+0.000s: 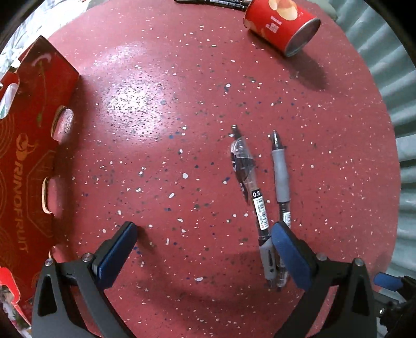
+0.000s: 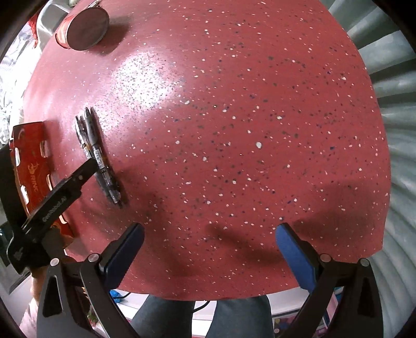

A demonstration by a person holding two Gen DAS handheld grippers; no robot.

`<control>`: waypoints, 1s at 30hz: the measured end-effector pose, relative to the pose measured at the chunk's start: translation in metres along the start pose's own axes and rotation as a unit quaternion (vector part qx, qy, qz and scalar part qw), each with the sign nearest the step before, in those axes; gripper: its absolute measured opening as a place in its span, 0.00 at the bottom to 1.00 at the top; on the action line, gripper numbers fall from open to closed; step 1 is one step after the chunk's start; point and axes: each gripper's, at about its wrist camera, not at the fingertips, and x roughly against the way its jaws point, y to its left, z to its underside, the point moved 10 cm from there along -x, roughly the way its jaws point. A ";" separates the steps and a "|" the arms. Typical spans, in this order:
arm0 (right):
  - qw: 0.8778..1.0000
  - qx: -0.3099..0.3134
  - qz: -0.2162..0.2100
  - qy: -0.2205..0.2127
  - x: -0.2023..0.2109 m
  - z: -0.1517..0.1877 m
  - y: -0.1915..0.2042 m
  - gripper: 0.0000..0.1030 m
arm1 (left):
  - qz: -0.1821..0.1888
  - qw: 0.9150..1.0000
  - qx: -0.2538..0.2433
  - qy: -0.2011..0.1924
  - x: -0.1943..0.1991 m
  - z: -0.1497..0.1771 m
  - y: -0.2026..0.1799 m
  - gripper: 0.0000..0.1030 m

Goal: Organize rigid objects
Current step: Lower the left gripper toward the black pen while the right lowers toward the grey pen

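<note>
While pens (image 1: 260, 192) lie mid-table (image 1: 156, 130), wide-open left gripper (image 1: 205, 234) beside them

A: How was the light?

B: Bright, from overhead. A white glare patch sat on the red speckled table (image 1: 182, 78), and it showed in the right wrist view too.

A: Shadows?

B: Soft and dark, beside the can (image 1: 282, 24) and under the pens (image 1: 256, 187).

A: Sharpness?

B: Crisp at centre; fisheye bending curved the table's edge, and black vignette filled the corners.
</note>
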 end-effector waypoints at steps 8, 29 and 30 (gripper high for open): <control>0.998 0.051 0.023 -0.012 -0.004 -0.011 0.031 0.99 | -0.017 0.999 0.049 -0.015 -0.005 -0.002 0.040 1.00; 0.962 0.209 0.145 -0.095 -0.034 -0.078 0.115 0.99 | -0.018 0.996 0.086 -0.035 -0.013 -0.001 0.084 1.00; 0.961 0.212 0.147 -0.099 -0.033 -0.080 0.118 0.99 | -0.018 0.996 0.085 -0.036 -0.013 -0.001 0.083 1.00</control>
